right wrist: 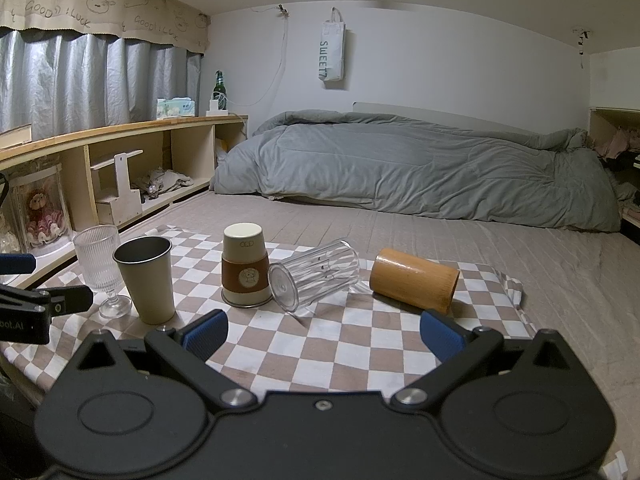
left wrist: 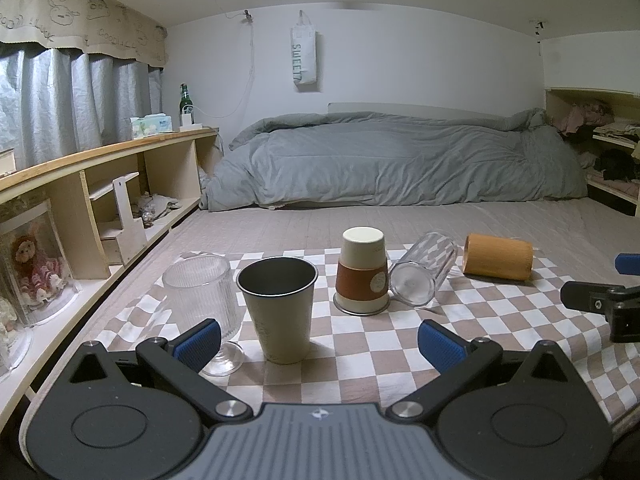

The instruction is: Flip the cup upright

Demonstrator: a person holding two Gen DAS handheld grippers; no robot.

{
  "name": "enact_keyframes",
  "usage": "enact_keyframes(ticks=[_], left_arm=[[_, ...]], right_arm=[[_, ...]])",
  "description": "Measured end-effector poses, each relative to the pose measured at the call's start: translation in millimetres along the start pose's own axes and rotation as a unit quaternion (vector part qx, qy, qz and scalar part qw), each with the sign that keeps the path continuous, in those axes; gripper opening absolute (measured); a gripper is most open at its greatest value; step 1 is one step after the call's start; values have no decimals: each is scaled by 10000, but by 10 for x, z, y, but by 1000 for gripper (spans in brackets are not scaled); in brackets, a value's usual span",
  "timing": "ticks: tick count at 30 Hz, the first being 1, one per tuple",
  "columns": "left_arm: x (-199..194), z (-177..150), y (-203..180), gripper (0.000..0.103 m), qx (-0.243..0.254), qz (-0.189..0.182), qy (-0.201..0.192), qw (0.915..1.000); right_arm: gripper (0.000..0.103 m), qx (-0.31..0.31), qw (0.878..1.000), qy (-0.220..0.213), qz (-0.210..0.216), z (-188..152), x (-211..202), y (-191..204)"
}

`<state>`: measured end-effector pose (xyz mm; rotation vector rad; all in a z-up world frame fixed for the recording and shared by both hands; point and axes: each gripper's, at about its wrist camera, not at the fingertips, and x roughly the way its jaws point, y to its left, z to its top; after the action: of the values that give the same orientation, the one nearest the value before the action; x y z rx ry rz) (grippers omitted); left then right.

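checkered cloth [right wrist: 320,352] spread on a bed [right wrist: 460,240], carrying five cups in a row. landmark: the paper cup [right wrist: 245,266], standing mouth-down with a brown sleeve around its middle. to its left stands the metal cup [right wrist: 146,280], upright and mouth-up; further left, just beside the metal cup, the ribbed stemmed glass [right wrist: 101,268], upright. to the right of the paper cup lies the clear faceted glass [right wrist: 314,274] on its side, its base end touching or nearly touching the paper cup. further right, apart from the clear glass, lies the wooden cup [right wrist: 414,280], also on its side. left hand-held gripper [left wrist: 320,344]: fingers spread wide, holding nothing, with the metal cup [left wrist: 278,304] between them and ahead of the tips. right hand-held gripper [right wrist: 324,334]: fingers likewise spread wide and empty, below the clear glass, near the cloth's front. a grey duvet [right wrist: 400,168] lies behind the paper cup.
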<state>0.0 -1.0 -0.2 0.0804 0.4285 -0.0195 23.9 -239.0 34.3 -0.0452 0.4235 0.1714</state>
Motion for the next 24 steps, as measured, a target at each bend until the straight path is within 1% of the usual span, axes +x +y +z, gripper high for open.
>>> enact_keyframes(ticks=[3, 9, 14, 18, 20, 22, 24], left_arm=[[-8, 19, -81, 103, 18, -54, -4, 10000], [112, 76, -172, 103, 23, -231, -12, 9997], [276, 221, -343, 103, 50, -404, -37, 9992], [471, 408, -475, 103, 277, -553, -95, 9980], [608, 492, -557, 103, 488, -541, -131, 9973], [776, 576, -624, 103, 700, -511, -68, 9962], [980, 674, -655, 102, 776, -495, 57, 9957]], right_arm=[[103, 8, 10000, 1, -14, -1, 3, -7], [103, 126, 9999, -53, -69, -4, -78, -147], [103, 209, 9997, -95, -81, -25, -156, -241], [103, 276, 9995, -126, -97, -33, -196, -311], [103, 315, 9993, -153, -104, -36, -222, -350], [103, 346, 9992, -180, -117, -40, -249, -383], [103, 384, 9990, -206, -127, -46, -284, -424]])
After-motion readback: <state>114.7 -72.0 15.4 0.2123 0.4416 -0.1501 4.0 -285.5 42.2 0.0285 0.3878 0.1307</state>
